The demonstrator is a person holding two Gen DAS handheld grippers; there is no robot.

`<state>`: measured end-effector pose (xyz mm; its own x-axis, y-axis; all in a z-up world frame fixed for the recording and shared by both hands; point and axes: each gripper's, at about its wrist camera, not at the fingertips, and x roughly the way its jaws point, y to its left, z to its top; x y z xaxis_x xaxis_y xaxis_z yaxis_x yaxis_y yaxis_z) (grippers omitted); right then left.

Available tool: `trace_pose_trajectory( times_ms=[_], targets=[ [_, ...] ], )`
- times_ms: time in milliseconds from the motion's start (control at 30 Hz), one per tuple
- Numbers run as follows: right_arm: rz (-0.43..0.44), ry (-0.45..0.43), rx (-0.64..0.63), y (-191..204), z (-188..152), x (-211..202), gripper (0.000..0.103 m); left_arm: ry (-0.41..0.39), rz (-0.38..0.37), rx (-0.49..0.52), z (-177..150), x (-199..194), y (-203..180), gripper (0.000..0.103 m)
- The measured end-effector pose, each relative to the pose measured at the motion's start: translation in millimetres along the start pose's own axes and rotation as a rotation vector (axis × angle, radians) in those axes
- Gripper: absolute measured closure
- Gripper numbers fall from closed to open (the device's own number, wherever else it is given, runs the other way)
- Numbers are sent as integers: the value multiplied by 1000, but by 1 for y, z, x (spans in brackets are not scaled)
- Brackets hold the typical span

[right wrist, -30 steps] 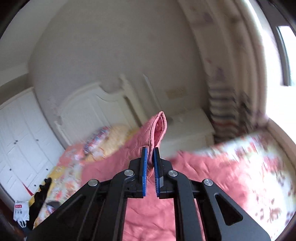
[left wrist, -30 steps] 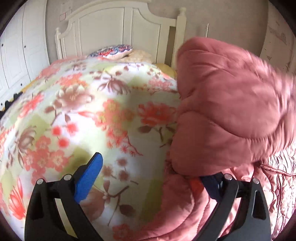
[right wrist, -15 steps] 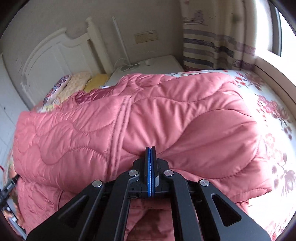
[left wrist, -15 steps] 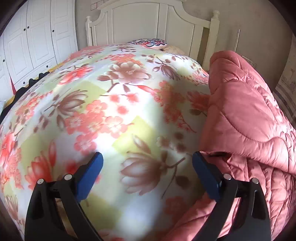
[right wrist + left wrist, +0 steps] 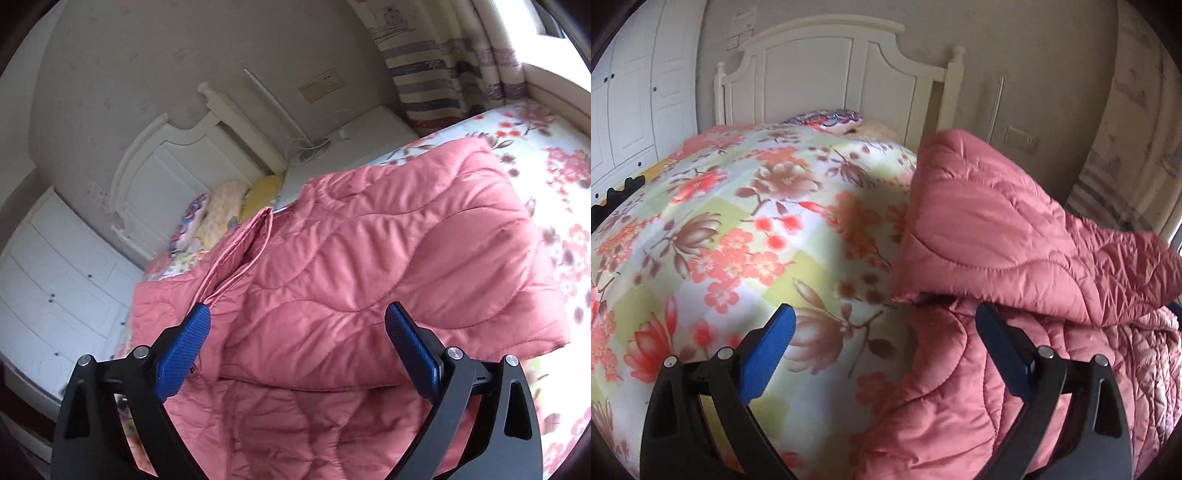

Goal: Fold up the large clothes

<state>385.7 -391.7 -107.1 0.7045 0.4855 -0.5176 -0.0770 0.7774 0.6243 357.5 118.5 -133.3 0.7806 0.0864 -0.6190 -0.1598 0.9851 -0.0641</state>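
Note:
A large pink quilted coat [image 5: 369, 266] lies folded over itself on the floral bedspread [image 5: 738, 229]. In the left wrist view the coat [image 5: 990, 236] fills the right side, its upper layer resting on the lower one. My left gripper [image 5: 884, 321] hovers open over the coat's left edge and the bedspread, holding nothing. My right gripper [image 5: 297, 321] is above the folded coat with its jaws opening wide; the fabric lies below them and the pads do not press on it.
A white headboard [image 5: 827, 74] and pillows [image 5: 221, 210] stand at the far end of the bed. White wardrobe doors [image 5: 631, 96] line the left. A white nightstand [image 5: 354, 147] and striped curtain [image 5: 443, 66] are at the back right.
The right gripper came down with the coat's raised edge, laid it over the rest and opened. The left gripper stayed open and shifted sideways along the bed.

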Motion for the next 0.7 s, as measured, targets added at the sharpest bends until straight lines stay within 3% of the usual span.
trace_pose_trajectory(
  times_ms=[200,267,433,567,700],
  targets=[
    [-17,-157,167,-23,-11,-35,15,53,-19,-63,-4,11,14,6],
    [1,-101,174,-26,-13,-32,16,63,-31,-81,-4,13,18,6],
    [-4,14,14,8,-29,-18,20,63,-38,-85,-5,14,19,4],
    [-45,136,48,22,-43,4,29,65,-43,-94,-5,14,20,4],
    [-72,166,96,20,-64,16,40,70,-51,-106,-4,16,23,4]
  ],
)
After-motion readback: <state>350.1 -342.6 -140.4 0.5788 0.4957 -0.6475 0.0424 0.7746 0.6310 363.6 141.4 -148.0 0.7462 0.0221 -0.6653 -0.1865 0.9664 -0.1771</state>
